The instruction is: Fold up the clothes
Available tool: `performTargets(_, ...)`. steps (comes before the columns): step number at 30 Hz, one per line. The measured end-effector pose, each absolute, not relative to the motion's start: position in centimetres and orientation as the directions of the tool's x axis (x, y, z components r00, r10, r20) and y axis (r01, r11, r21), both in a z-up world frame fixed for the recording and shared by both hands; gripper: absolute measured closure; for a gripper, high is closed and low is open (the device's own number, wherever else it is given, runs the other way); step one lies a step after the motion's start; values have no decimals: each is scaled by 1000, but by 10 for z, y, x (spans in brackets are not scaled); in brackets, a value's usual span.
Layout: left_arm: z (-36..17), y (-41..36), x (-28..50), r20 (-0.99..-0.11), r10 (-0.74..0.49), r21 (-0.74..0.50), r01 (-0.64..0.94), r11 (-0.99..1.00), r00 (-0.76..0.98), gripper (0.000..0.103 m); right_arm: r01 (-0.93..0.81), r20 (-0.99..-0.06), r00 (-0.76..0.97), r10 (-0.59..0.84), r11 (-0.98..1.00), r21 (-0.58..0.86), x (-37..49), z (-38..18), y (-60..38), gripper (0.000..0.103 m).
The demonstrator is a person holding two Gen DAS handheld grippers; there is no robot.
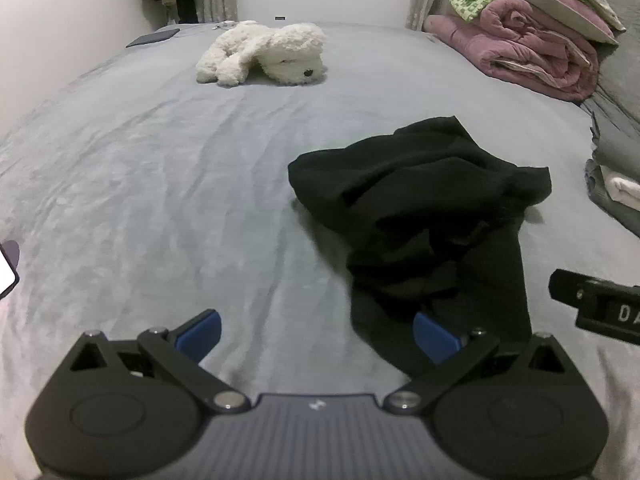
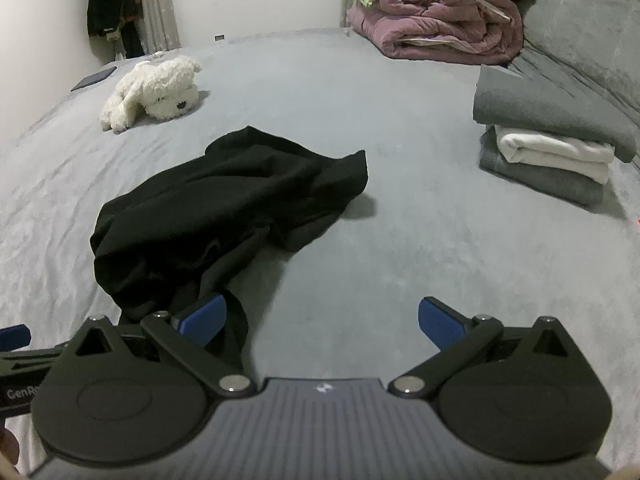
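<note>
Hovering over a grey bed (image 1: 160,184) with both sets of jaws wide and empty, a crumpled black garment (image 1: 420,200) lying ahead.

Left wrist view: the left gripper (image 1: 318,334) tilts down at the bed, its blue pads spread wide with nothing between them; the garment lies bunched to the right, one dark end trailing behind the right pad. A white plush dog (image 1: 268,54) lies farther back, a rolled pink quilt (image 1: 532,48) at the far right. Right wrist view: the right gripper (image 2: 322,322) is likewise spread wide and empty, the garment (image 2: 224,200) to its left, reaching the left pad. A stack of folded grey and white clothes (image 2: 552,136) sits apart on the right.
</note>
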State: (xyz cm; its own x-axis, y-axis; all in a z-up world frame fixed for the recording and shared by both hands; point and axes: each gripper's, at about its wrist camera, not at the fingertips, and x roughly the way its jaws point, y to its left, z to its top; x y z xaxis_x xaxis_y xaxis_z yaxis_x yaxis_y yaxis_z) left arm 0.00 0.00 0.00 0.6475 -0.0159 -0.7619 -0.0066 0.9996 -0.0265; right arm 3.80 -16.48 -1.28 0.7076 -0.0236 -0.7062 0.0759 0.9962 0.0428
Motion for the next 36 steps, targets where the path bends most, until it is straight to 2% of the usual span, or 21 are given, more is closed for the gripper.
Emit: performTargets(36, -2, 1, 2, -776, -24, -42, -15, 999, 630, 0, 63, -734, 679, -2, 996, 55, 39, -20, -159, 0)
